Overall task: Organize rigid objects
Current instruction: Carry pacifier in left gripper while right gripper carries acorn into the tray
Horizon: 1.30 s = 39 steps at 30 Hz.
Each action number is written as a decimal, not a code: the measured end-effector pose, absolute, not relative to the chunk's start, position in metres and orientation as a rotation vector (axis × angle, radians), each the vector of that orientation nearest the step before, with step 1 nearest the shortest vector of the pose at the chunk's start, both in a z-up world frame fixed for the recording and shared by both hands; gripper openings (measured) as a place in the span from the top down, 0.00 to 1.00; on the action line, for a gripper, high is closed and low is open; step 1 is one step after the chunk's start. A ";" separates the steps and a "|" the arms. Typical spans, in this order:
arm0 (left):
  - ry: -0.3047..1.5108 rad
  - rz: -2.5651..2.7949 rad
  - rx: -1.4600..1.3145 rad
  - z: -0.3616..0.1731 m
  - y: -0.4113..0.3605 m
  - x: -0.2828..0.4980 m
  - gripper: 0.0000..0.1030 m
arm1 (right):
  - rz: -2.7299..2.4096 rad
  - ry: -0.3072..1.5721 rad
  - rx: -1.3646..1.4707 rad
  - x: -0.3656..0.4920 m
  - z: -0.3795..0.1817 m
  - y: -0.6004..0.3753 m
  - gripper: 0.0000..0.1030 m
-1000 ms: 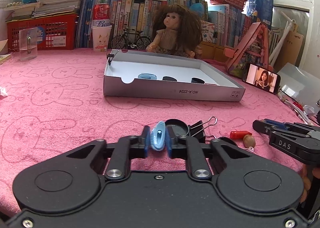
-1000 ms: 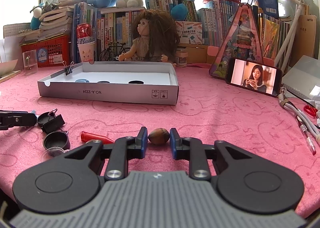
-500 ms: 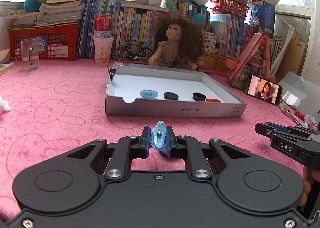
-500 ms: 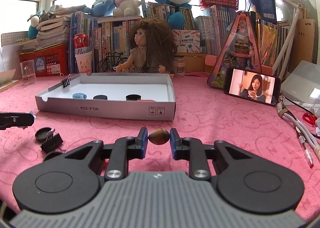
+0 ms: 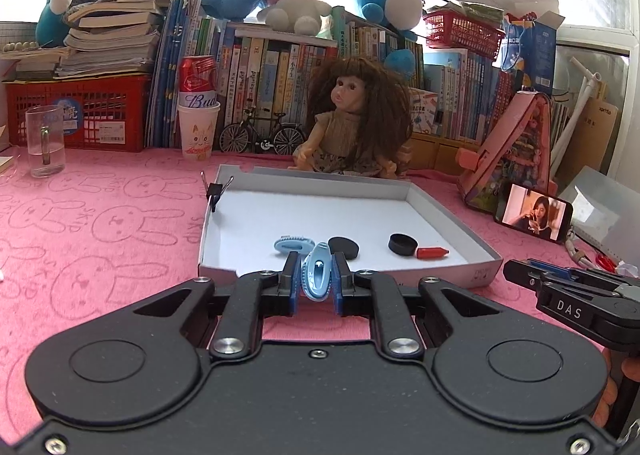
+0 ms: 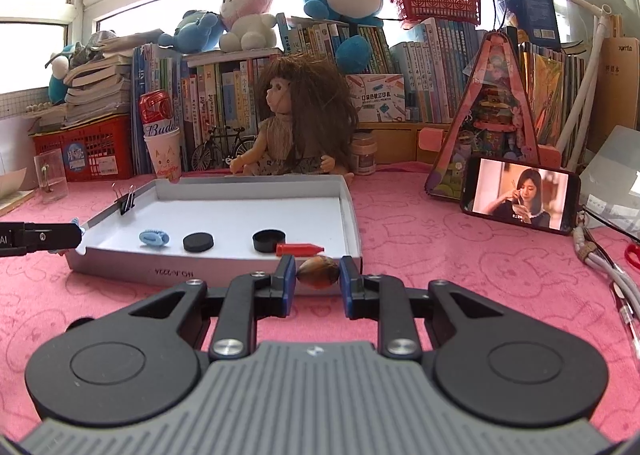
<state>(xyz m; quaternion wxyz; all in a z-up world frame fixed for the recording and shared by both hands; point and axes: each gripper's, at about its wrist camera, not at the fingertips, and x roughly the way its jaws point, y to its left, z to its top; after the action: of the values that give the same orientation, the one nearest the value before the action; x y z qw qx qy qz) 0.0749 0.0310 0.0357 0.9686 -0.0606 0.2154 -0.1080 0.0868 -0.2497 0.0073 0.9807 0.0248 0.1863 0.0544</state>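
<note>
Left claw [image 5: 316, 280] is clenched on a light blue clip [image 5: 317, 276], which stands upright between its pads just short of the near wall of the shallow grey box [image 5: 448, 215]. Right claw [image 6: 318, 280] is clamped on a brown oval nut-like piece [image 6: 319, 272], held at the near right corner of the same box.

Inside the box, on its white floor, lie another blue clip [image 6: 154, 237] at the left, a flat black disc [image 6: 198, 242] to its right, a black cap [image 6: 269, 240] further right, and a red crayon-like stick [image 6: 299, 248] touching that cap on its near side. A black binder clip [image 6: 126, 202] grips the box's far left wall. The box sits on the pink bench [image 5: 100, 223], with a doll [image 5: 356, 123] just behind its far wall and a phone [image 6: 520, 199] well off to the right.
</note>
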 end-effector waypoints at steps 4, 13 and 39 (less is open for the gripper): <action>0.450 -0.219 -0.131 0.038 0.028 0.096 0.86 | 0.110 0.387 0.081 0.105 0.010 -0.252 0.73; 0.486 -0.217 -0.139 0.037 0.019 0.138 0.86 | 0.108 0.409 0.109 0.141 0.013 -0.249 0.73; 0.660 -0.172 -0.143 0.006 0.012 0.193 0.86 | 0.110 0.632 0.136 0.199 -0.001 -0.232 0.73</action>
<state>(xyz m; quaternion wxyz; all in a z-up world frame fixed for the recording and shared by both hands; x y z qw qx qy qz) 0.1931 0.0123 0.0063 0.9399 -0.0701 0.3234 -0.0843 0.1992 -0.2322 -0.0013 0.9467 0.0666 0.3105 0.0539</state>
